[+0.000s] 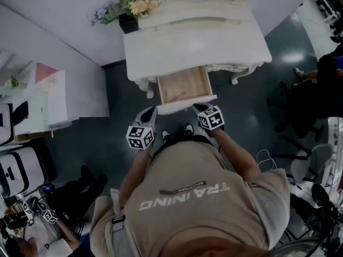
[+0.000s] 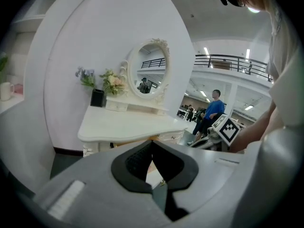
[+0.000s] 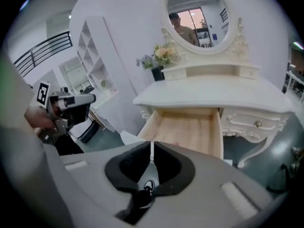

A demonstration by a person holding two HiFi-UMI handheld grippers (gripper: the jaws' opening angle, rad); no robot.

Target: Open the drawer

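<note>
- The drawer (image 1: 182,82) stands pulled well out from under the front edge of the white counter (image 1: 198,42), a dressing table against the wall. Its pale wooden inside lies open to the head view, and its white front faces the person.
- In the right gripper view the drawer (image 3: 187,127) shows the same bare wooden bottom, beneath the counter (image 3: 213,99) and beside a carved white drawer front that is flush with the counter's frame.
- The left gripper (image 1: 149,111) is near the left corner of the drawer front. In its own view the left gripper (image 2: 152,144) has its jaws narrowed until the tips meet, with nothing between them.
- The right gripper (image 1: 199,108) is near the right corner of the drawer front. In its own view the right gripper (image 3: 151,146) shows only a thin slit between its jaws, and they hold nothing.
- Whether either gripper touches the drawer front cannot be told from the head view.
- A black pot of flowers (image 1: 131,7) sits at the counter's back left corner, next to an oval mirror (image 3: 197,15).
</note>
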